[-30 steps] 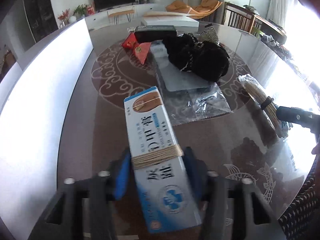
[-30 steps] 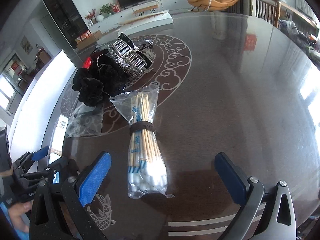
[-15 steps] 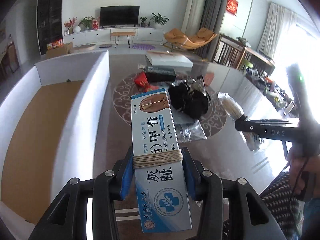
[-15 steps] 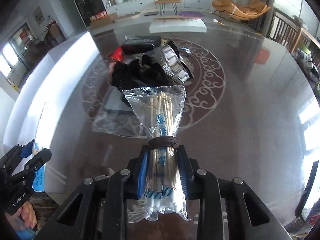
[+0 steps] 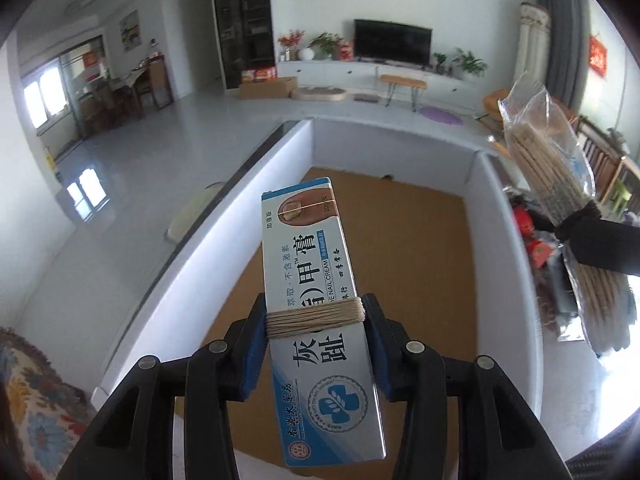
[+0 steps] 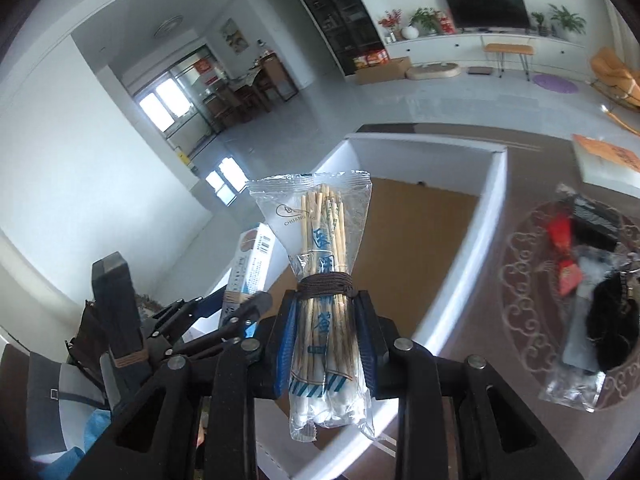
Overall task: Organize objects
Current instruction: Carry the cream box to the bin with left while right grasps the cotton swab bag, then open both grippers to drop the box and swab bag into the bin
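My left gripper [image 5: 316,340] is shut on a long white and blue nail cream box [image 5: 316,304] bound with tan string, held in the air over a white-walled box with a brown floor [image 5: 400,248]. The right gripper [image 6: 326,344] is shut on a clear bag of cotton swabs [image 6: 324,264] tied with a dark band, also above the white box [image 6: 480,232]. In the left wrist view the swab bag [image 5: 556,176] hangs at the right edge. In the right wrist view the cream box [image 6: 252,264] and left gripper [image 6: 236,312] show at lower left.
A dark glass table [image 6: 516,420] with a scroll pattern lies right of the white box. On it rest a red packet [image 6: 564,248], a black fuzzy item [image 6: 612,328], clear bags and a flat white box [image 6: 608,164]. A patterned chair cushion [image 5: 32,408] sits at lower left.
Both grippers rose and swung left from the table to over the white box. The right gripper, open around the swab bag a second ago, shut on it and lifted it.
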Demonstrator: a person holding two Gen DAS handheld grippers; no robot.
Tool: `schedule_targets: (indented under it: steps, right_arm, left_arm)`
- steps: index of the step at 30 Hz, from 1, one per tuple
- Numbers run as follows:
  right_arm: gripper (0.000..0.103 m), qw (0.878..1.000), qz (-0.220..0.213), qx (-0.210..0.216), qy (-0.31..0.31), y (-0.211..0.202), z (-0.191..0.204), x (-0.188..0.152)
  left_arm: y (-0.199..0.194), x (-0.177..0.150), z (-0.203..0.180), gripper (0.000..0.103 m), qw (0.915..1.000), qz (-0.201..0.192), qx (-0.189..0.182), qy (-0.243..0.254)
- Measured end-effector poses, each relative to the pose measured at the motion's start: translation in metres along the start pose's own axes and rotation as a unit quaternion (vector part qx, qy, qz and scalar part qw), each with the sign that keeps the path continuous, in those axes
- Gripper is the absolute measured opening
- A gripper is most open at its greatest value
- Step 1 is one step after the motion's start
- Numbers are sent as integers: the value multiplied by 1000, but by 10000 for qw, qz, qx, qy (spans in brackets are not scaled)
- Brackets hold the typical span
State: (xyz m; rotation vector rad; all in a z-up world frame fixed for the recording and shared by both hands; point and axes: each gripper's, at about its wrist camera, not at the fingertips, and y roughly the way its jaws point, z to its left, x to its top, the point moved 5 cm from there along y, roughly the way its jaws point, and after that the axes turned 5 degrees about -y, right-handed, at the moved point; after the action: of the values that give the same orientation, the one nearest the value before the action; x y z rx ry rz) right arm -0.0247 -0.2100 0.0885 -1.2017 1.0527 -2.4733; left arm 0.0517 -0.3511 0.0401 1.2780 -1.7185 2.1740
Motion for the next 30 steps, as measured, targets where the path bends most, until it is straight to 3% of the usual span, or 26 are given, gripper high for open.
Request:
schedule_targets:
  steps: [2,4,6,8,11,13,16,19,22,24,26,30]
  right_arm:
    - [35,9994,352,-38,12,26,5,-8]
    - [53,9986,399,-327,-117,31,3,-15]
    - [88,9968,162,-741,-267,17,-9,-21]
    - [101,9915,-63,-1274,-258,-3,-33,-28]
    - [101,9778,-383,-2049,-189,-43,-79,-45]
    - [101,9632,-523,-2637,-65,-72,-125,-57]
    - [101,9372,-606,-3422,305,-114,-192,-99]
    - [101,9089,-475,-4060,820,-143,-255,-154]
    - [101,8848,-276,-4469,1293,-167,-302,-205]
    - [101,8748,-186,-4584,1557,-177,-325,-226]
    - [101,8713,-169,-4575,1769,-188,-341,-240]
    - [101,8738,-197,-4436,1982,-195,-355,-245]
  left_arm:
    - [20,-11,12,52,9989,323,333,-61]
    - [30,-21,11,71,9981,487,353,-165]
    - [26,-25,1,71,9990,350,243,-157]
    - [15,-25,-20,71,9998,148,162,-31]
    - [-16,-22,-66,72,9988,-182,-423,186]
    - [-41,-18,-108,80,9936,-369,-985,401]
    - [-79,-30,-177,97,9778,-674,-1753,930]
    - [-100,-52,-243,103,9611,-702,-2206,1505]
    - [-79,-84,-299,103,9510,-271,-2449,1868]
    - [-56,-113,-326,103,9499,0,-2395,2009]
    - [-27,-131,-348,103,9517,265,-2257,2064]
    - [9,-144,-354,103,9566,649,-2252,1732]
